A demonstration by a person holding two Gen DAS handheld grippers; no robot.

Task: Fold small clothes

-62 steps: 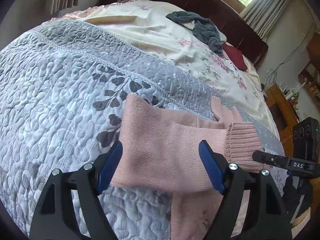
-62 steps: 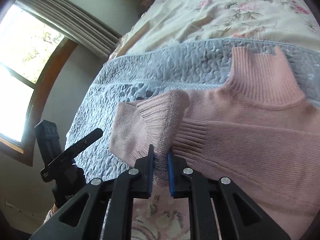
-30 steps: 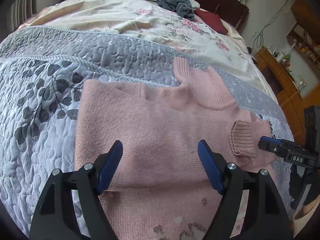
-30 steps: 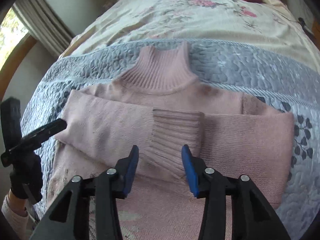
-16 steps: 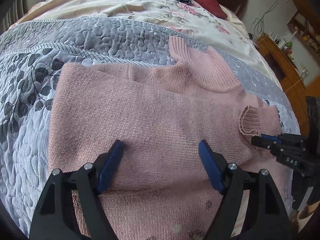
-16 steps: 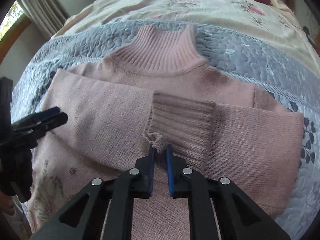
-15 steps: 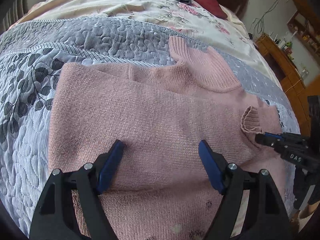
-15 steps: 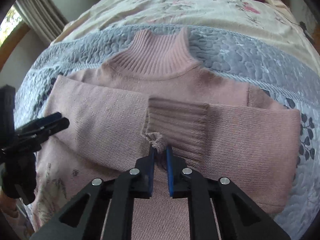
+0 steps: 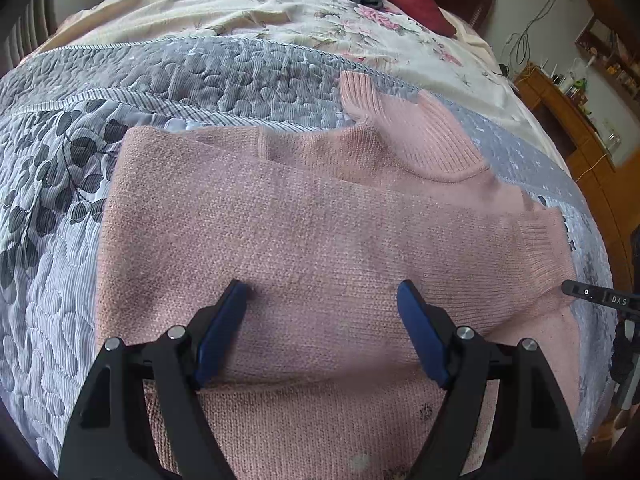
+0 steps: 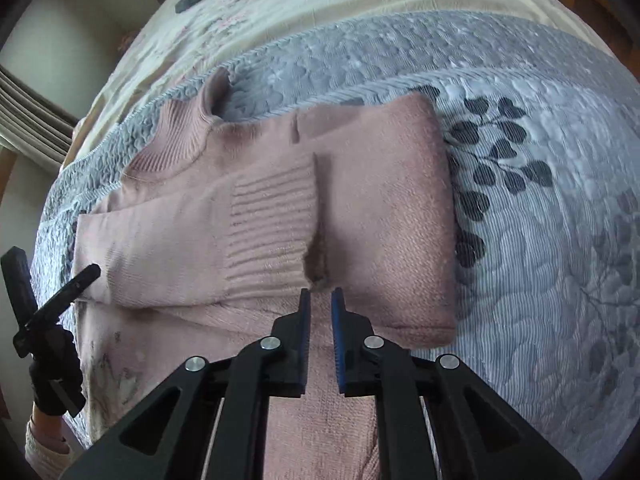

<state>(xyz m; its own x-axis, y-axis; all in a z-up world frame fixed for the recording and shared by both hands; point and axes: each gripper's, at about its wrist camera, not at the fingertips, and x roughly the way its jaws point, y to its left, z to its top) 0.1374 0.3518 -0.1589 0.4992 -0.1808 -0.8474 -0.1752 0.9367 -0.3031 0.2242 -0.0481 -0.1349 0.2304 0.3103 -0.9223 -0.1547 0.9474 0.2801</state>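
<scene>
Jaws of the left gripper stand spread wide, holding nothing; we find the pink sweater directly beneath and ahead of them on the bed. Half a second ago its right cuff stood lifted; it now lies flat, right of the jaws.

Right view: jaws of the right gripper, pinched on the cuff before, are now slightly parted, tips just short of its edge. We judge both sleeves folded; the body fold remains.
</scene>
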